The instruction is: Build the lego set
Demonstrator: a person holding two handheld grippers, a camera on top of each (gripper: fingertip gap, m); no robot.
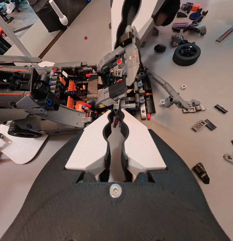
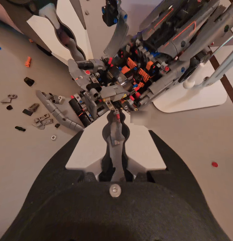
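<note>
The half-built grey, black and orange lego car lies on a white stand, its open front toward both grippers. My left gripper is closed at the near front corner, on a light grey beam carrying a red pin. My right gripper comes from the far side and clamps the grey fender panel. In the right wrist view the car runs to the upper right. My right gripper has the grey panel piece between its fingers. The left gripper shows at the upper left.
Loose parts lie on the table beyond the car's front: a black wheel, a long jointed grey strip, small black and grey pieces, an orange pin. A red stud lies apart. The white stand base sits under the car. The grippers' ends are close to 8 centimetres from one another. About 12 centimetres separates my right fingertips from the black wheel.
</note>
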